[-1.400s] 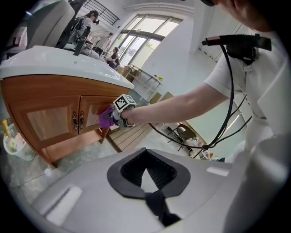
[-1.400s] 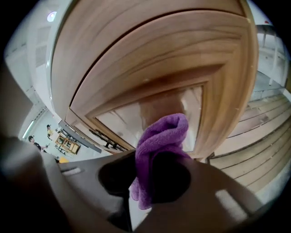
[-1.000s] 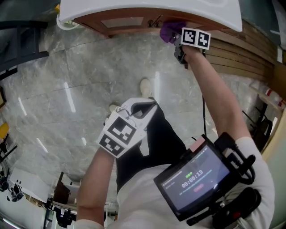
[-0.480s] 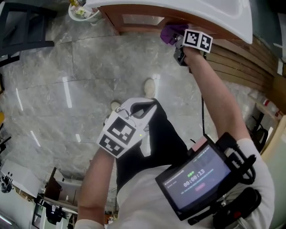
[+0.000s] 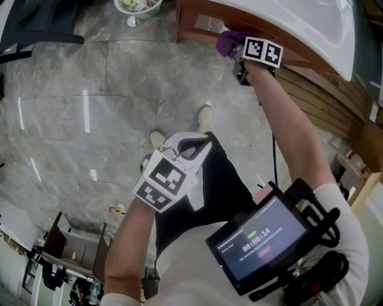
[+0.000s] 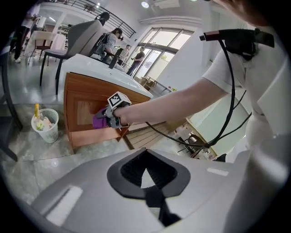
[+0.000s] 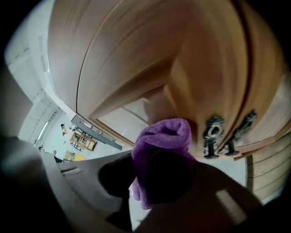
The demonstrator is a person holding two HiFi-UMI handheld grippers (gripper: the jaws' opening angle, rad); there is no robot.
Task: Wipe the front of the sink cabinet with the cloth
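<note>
Right claw [image 7: 159,182] is clamped on a bunched purple cloth [image 7: 166,132], and the wad is pressed to the wooden cabinet front [image 7: 136,54] straight ahead of the claw, just under the white sink [image 5: 299,18]. Left claw [image 6: 148,170] hangs idle low by the person's legs, well back from the cabinet, with its jaws together and nothing between them. Main risk is the two metal door handles [image 7: 213,136], which sit just beside the cloth on the right in the right gripper view. A stroke that way would likely snag the wad or knock the claw into metal. Second risk is that only a small lump of cloth sticks out past the jaws, so a tilted claw could put hard jaw on the wood and scratch it, or drag the cloth loose. The sink rim overhangs right above the claw, so upward strokes have little room and may bump it. Open room is the door panel left of and below the claw, with bare floor [image 5: 90,89] underneath. A slatted wood wall [image 5: 323,77] closes off the right side beyond the handles. The waste basket [image 6: 44,125] sits far left of the claw, past the cabinet corner, likely out of the way.
</note>
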